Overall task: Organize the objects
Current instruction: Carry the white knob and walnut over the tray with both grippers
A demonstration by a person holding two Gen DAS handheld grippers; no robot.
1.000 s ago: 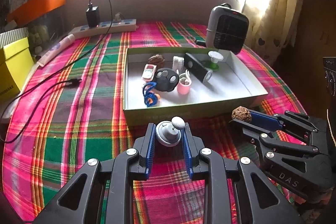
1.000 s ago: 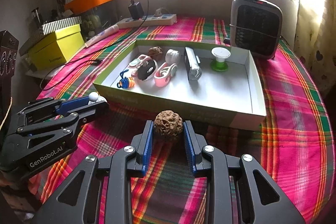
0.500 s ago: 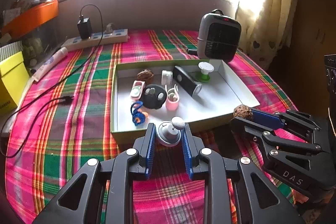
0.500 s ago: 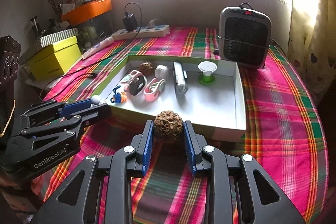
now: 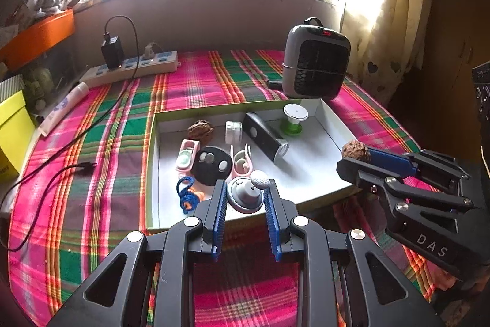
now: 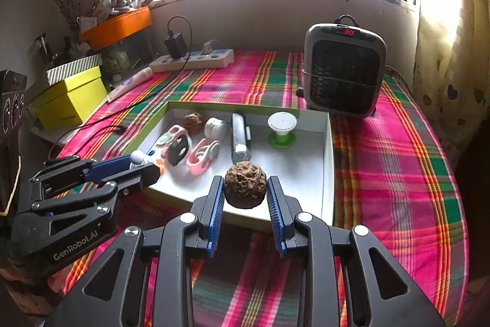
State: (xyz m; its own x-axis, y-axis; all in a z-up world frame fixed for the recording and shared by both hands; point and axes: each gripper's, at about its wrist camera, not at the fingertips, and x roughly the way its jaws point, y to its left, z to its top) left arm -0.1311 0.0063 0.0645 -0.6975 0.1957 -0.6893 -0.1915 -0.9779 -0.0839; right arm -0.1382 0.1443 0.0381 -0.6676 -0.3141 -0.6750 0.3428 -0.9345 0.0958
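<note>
My left gripper (image 5: pixel 245 198) is shut on a small grey metal knob with a white ball tip (image 5: pixel 246 195), held over the near edge of the shallow white box (image 5: pixel 332 124). My right gripper (image 6: pixel 245 189) is shut on a brown wrinkled walnut (image 6: pixel 244 188), also above the box's front edge. Each gripper shows in the other's view: the right gripper (image 5: pixel 355 153) at the right, the left gripper (image 6: pixel 139 160) at the left. Inside the box lie another walnut (image 5: pixel 200 129), a black disc (image 5: pixel 211 165), pink clips (image 5: pixel 240 163), a black flashlight (image 5: pixel 266 135) and a green-based spool (image 5: pixel 294 120).
The box rests on a pink and green plaid tablecloth (image 5: pixel 92 173). A grey heater (image 5: pixel 315 63) stands behind the box. A power strip with a charger (image 5: pixel 131 66) and a loose cable (image 5: pixel 61 170) lie at the back left, a yellow box (image 6: pixel 70 100) at the far left.
Both grippers, still holding the knob and the walnut, have risen and moved forward; they now hang over the box's near edge instead of in front of it.
</note>
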